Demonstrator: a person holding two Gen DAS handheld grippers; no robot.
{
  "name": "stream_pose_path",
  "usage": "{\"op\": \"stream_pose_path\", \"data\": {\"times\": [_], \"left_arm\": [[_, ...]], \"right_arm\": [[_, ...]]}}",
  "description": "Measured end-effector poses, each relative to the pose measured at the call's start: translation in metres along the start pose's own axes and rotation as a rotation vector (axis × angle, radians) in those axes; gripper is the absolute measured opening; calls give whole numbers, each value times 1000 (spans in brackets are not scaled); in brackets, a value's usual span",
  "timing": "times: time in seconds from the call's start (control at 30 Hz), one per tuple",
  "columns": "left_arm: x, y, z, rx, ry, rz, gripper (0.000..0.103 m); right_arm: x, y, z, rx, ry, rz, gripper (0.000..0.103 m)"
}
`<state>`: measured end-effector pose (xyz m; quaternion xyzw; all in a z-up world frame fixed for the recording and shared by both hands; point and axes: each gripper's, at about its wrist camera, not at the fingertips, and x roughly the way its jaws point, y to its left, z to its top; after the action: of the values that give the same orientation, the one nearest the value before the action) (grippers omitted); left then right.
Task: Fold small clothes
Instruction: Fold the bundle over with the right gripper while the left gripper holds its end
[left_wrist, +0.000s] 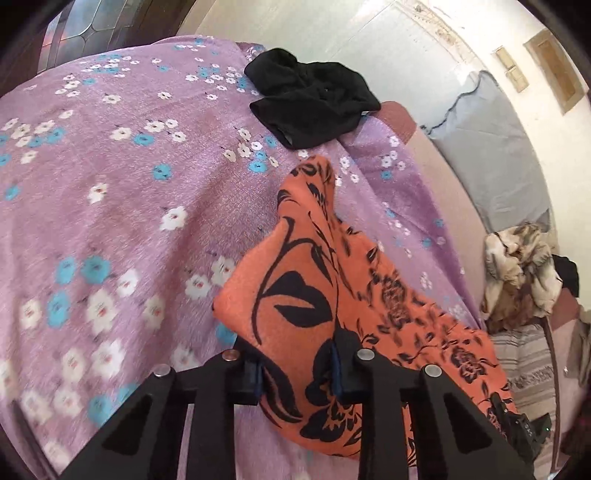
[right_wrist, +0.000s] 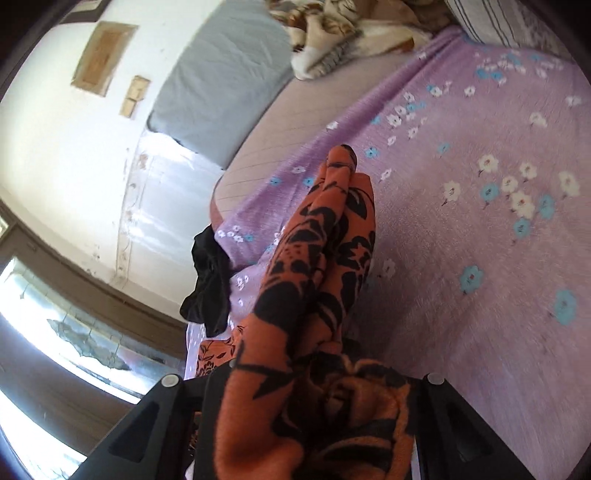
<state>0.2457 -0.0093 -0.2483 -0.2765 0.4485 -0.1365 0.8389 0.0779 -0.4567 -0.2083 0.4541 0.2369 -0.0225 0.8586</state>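
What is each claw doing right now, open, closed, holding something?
Left claw: closed on the orange floral garment.
Right claw: closed on the same orange floral garment, which hides its fingertips.

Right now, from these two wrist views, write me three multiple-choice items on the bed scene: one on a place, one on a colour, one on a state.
1. Where does the black garment lie?
A. Near the edge of the purple flowered bedspread
B. On the grey pillow
C. On the floor

2. What colour is the cloth in the grippers?
A. Plain white
B. Orange with black flowers
C. Blue striped

3. How does the left gripper stand?
A. Wide open over bare bedspread
B. Shut on the black garment
C. Shut on the orange cloth

Key: 1 A, it sits crumpled on the bedspread near its far edge; 2 B, the pattern shows in both views; 3 C, its pads pinch the orange fabric.
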Motion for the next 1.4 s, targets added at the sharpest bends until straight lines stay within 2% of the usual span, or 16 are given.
{"op": "stream_pose_path", "data": {"times": [0.1,0.2,0.23,0.3,0.4,0.5,0.53,0.6,0.67,0.83,0.93,1.0,1.07,1.1,1.37,1.4], "left_arm": [[-24,9,-19,-2,18,23,28],[-17,22,-41,17,72,134,41],[-8,27,-45,16,111,178,48],[-3,32,-43,-7,100,168,54],[-5,29,-38,6,74,151,60],[-2,37,-33,-40,69,128,58],[-3,38,-32,-51,62,124,57],[-3,37,-32,-45,54,127,48],[-3,36,-35,-31,44,130,47],[8,31,-36,21,37,111,49],[8,25,-39,79,13,119,43],[8,20,-40,127,4,128,38],[7,16,-41,165,-12,130,33],[6,13,-42,185,-19,132,31],[-25,-55,-54,471,-91,153,27],[-28,-70,-59,524,-96,153,26]], "right_arm": [[-25,-9,-20,-15,36,-73,25],[-22,-33,-40,11,190,-243,30],[-19,-46,-43,61,244,-300,31],[-25,-68,-43,230,275,-262,34],[-58,-75,-37,318,187,-260,38],[-103,-64,-32,254,9,-404,66],[-116,-59,-31,238,-51,-429,68],[-120,-40,-28,158,-95,-380,68],[-99,-9,-32,20,-26,-295,68],[-15,58,-72,-247,198,-173,39],[22,53,-102,-277,330,-163,39],[62,28,-125,-266,506,-213,40],[55,28,-127,-357,449,-142,37],[52,28,-123,-353,476,-130,37],[14,-15,-43,42,337,111,40],[13,-20,-34,84,336,144,55]]}}
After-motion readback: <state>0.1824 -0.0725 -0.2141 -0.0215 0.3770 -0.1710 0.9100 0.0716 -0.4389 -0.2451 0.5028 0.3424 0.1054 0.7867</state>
